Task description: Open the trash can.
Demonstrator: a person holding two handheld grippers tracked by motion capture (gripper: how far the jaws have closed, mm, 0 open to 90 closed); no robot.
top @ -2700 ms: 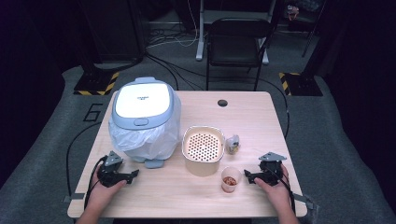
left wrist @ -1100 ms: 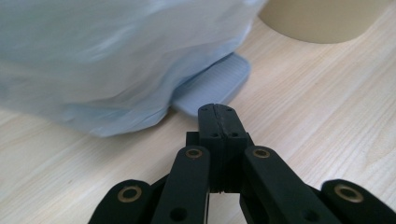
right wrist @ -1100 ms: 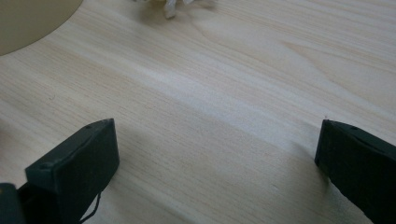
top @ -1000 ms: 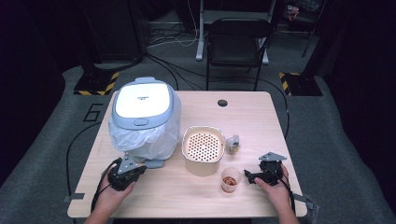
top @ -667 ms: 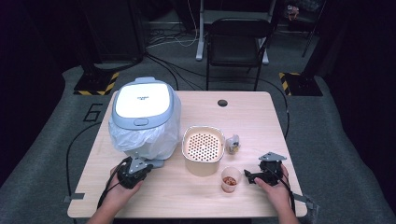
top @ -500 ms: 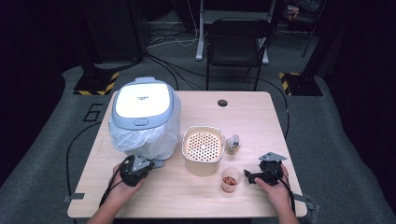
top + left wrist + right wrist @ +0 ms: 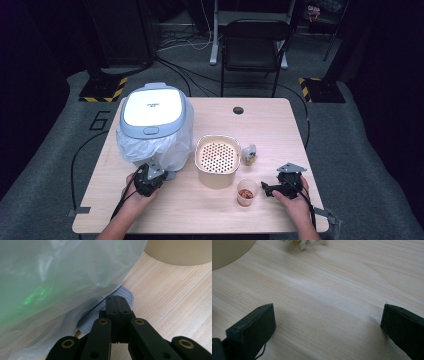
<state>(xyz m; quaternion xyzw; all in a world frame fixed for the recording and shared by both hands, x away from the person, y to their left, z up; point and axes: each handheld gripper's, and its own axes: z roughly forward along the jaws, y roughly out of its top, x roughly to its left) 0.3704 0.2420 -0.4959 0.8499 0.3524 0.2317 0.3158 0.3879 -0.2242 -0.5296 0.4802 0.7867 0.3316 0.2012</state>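
The left claw (image 7: 148, 181) sits at the foot of the bin (image 7: 154, 114), a grey-blue lidded one lined with a clear plastic bag (image 7: 172, 147) that hangs down its sides, on the left half of the desk (image 7: 270, 120). In the left gripper view the left claw (image 7: 116, 305) is clenched, its jaws pressed flat together with nothing between them, and their tips lie over the ribbed grey pedal (image 7: 100, 312) that pokes out from under the bag (image 7: 57, 282) at the bin's base; whether they touch it cannot be told. The right claw (image 7: 267, 189) rests near the front right of the desk, just right of a small cup (image 7: 246, 191) holding reddish-brown bits. In the right gripper view its jaws stand released, wide apart over bare wood (image 7: 324, 290). A round beige basket (image 7: 218, 161) with a perforated floor stands in the middle, between bin and cup, and a small crumpled wrapper (image 7: 249, 154) lies just beside its right rim
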